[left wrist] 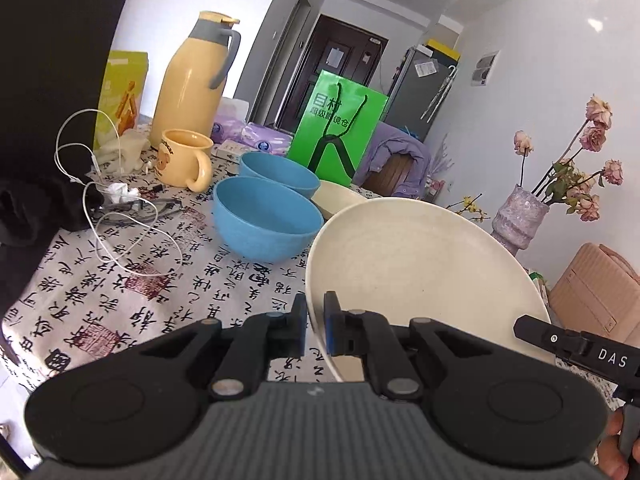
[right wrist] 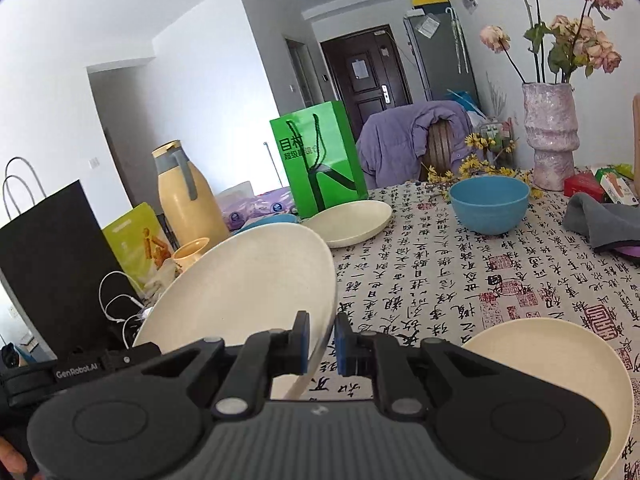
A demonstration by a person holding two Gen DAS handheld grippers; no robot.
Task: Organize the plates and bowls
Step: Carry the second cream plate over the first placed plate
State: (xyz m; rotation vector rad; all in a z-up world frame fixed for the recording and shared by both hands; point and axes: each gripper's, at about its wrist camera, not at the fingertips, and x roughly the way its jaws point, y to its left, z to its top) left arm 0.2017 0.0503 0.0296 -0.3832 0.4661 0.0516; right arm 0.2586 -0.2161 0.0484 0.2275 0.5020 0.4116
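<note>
Left wrist view is showing the left gripper [left wrist: 316,326] pinching the near rim of a cream plate [left wrist: 420,264], tilted up off the tablecloth [left wrist: 120,288] beside two blue bowls [left wrist: 264,220]. The right gripper [right wrist: 322,338] is clamping the opposite rim. It is looking light, rigid and smooth, likely slippery; rim grips on both edges are suiting it best.

White walls [right wrist: 208,80] enclose a daylit room. A dark wooden door [right wrist: 366,76] stands at the far end, a grey fridge [right wrist: 440,56] just right of it, and a purple-draped chair [right wrist: 416,140] nearer the desk [right wrist: 440,280].
</note>
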